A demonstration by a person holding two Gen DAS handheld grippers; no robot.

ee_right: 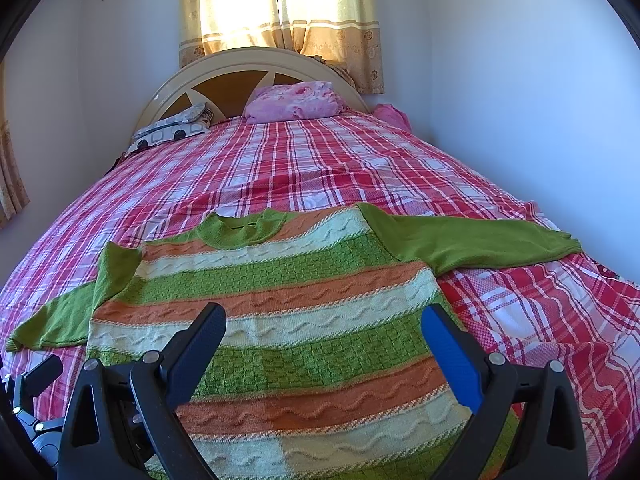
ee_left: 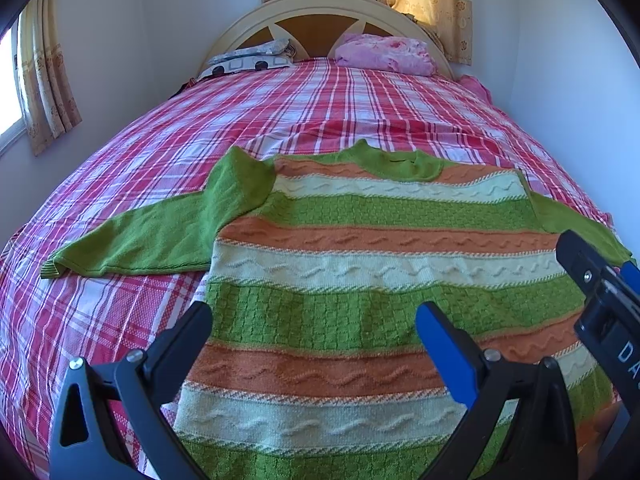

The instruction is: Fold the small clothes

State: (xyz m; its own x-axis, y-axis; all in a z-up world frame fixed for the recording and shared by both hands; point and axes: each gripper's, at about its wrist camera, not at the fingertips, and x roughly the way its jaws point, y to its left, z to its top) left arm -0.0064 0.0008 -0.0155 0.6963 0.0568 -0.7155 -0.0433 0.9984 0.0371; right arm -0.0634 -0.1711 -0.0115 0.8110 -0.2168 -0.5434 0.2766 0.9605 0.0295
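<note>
Both grippers, left gripper [ee_left: 312, 336] and right gripper [ee_right: 324, 340], wide open w/ nothing held above striped sweater [ee_left: 360, 272] flat on bed [ee_left: 140, 320]; risk: thick knit slips/bunches if grabbed single-layer, skewing fold.

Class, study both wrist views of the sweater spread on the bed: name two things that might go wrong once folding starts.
1. The left sleeve is bunched over the shoulder of the striped sweater; folding now may trap that crease.
2. The left gripper and right gripper, both open, hover close together over the hem; they might collide, or pinch the plaid bedsheet along with the knit.
</note>
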